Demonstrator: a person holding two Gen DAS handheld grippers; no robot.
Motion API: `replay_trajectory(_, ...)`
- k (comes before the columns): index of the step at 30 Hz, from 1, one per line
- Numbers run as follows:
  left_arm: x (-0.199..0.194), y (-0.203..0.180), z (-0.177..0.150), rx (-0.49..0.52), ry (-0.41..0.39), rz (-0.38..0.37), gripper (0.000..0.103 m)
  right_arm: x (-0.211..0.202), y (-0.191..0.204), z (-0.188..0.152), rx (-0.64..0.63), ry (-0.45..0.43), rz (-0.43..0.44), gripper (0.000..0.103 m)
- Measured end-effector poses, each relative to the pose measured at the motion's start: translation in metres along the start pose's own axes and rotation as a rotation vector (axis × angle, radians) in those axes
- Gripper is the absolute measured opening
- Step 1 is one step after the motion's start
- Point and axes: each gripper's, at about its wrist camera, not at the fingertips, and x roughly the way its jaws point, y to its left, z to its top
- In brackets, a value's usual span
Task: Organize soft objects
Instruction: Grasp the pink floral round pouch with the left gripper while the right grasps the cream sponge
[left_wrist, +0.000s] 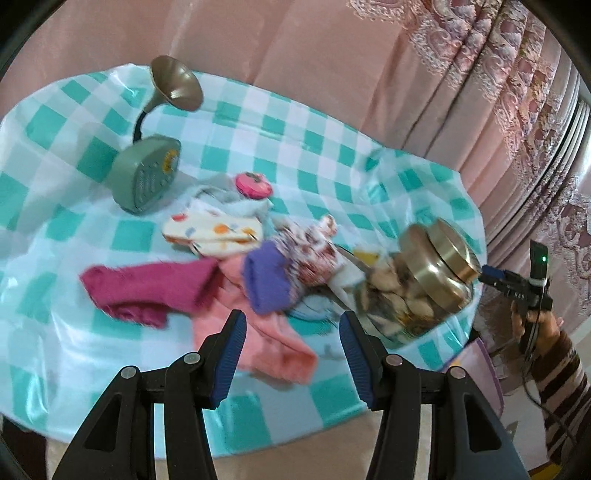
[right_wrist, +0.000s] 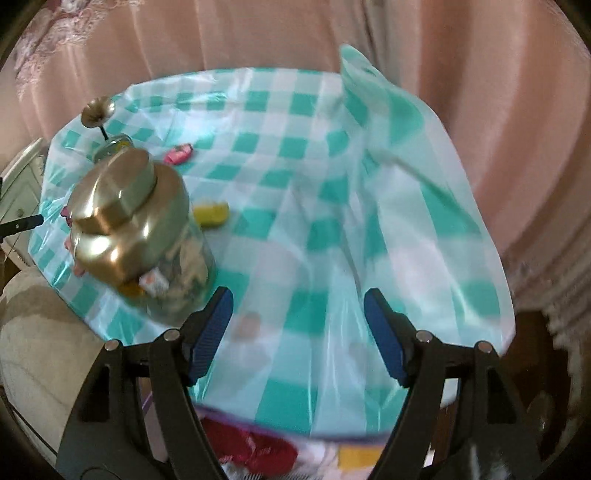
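Several socks lie heaped on the checked table: a magenta sock (left_wrist: 147, 291), a pink sock (left_wrist: 266, 339), a purple sock (left_wrist: 266, 280), a red-and-white patterned sock (left_wrist: 310, 254) and a white spotted sock (left_wrist: 210, 230). My left gripper (left_wrist: 291, 315) hovers open just above the pink sock, with nothing between its blue pads. My right gripper (right_wrist: 298, 293) is open and empty over the cloth's near right edge. In the left wrist view the right gripper (left_wrist: 487, 276) shows beyond the jar, held by a hand in a striped sleeve. A red soft item (right_wrist: 251, 450) lies in a bin below the table edge.
A glass jar with a gold lid (left_wrist: 424, 273) (right_wrist: 140, 236) stands right of the socks. A green horn-shaped lamp (left_wrist: 147, 177) and a pink round object (left_wrist: 253, 184) sit behind them. A yellow item (right_wrist: 212, 214) lies past the jar. A purple bin (left_wrist: 480, 369) sits below the table's right edge. Pink curtains hang behind.
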Motion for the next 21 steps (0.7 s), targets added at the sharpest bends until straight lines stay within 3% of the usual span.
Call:
replay_trajectory(13,0.026,0.033,0.049,0.053,-0.008,0.048,0.054,0.100,0.001,0.080,-0.108,0.055,0.206,0.076)
replay_trajectory(17,0.039,0.036,0.058,0.065,-0.006,0.036,0.054,0.133,0.010,0.097,-0.119,0.117,0.266,0.076)
replay_trajectory(21,0.051,0.037,0.065,0.070,0.007,0.017,0.054,0.169,0.020,0.117,-0.101,0.247,0.339,0.076)
